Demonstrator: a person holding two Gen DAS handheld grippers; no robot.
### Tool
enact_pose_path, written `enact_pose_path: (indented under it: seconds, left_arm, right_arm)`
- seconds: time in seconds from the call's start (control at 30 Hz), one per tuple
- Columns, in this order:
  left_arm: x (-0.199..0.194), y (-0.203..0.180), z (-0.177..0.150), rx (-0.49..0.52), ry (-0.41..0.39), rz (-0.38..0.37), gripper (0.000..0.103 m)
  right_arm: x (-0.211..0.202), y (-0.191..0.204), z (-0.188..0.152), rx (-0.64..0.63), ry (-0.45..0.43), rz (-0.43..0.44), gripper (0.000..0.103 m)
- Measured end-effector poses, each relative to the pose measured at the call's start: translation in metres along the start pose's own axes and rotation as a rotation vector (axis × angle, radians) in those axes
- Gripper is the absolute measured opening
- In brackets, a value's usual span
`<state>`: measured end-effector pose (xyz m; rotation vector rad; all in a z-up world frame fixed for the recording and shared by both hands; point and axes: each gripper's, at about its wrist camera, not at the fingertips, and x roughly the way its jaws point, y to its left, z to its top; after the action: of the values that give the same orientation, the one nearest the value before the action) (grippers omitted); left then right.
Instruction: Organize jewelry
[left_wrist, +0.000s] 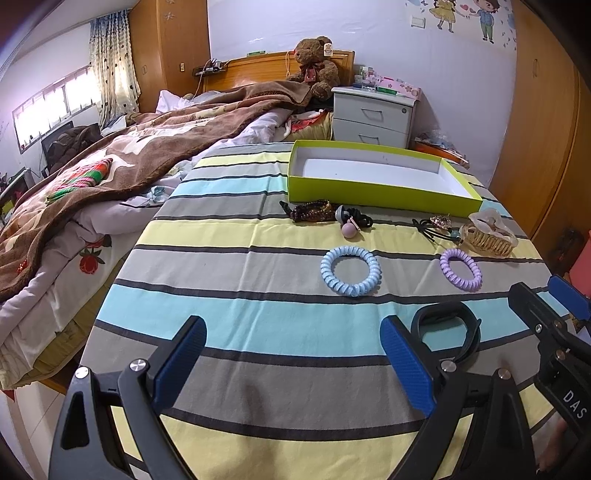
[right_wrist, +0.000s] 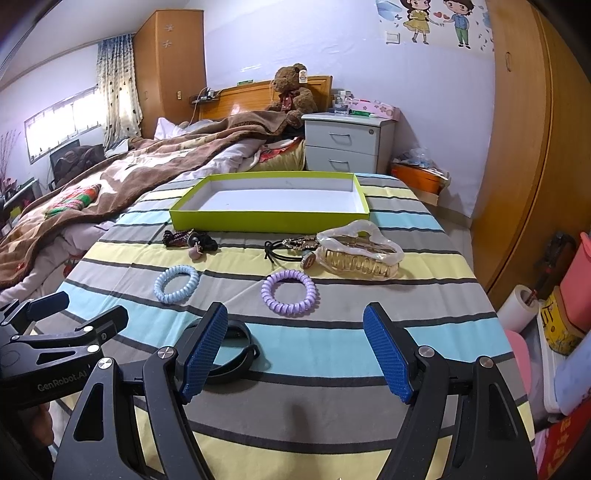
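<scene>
We judge nothing sorted yet: the tray sits empty at the far end of the striped cloth. Blue coil, purple coil, claw clip, hair ties and black band all lie loose before it. Left gripper and right gripper both spread, holding nothing.

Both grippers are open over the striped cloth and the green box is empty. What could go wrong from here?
1. The black band lies partly behind the right gripper and its inner finger, so a blind grasp may miss it.
2. The black hair ties lie tangled against the clear claw clip; lifting one may drag the other.
3. The green box has low walls, so a springy purple coil tie dropped from height could bounce out.
</scene>
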<state>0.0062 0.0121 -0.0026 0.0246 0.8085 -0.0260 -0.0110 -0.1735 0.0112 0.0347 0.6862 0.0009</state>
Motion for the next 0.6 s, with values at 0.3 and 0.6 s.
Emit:
enact_pose_path:
  seconds: [0.3,0.6]
  left_arm:
    - [-0.0030,0.0014,-0.0016,0.002,-0.002,0.008,0.096]
    - [-0.0040,0.0005,-0.0024,0.002,-0.002,0.007,0.096]
  right_arm:
    - [0.0004,0.0008,-0.0003,-0.003,0.001,0.002,0.076]
    - [-0.0002,0.0016,-0.0003,-0.004,0.001,0.002,0.076]
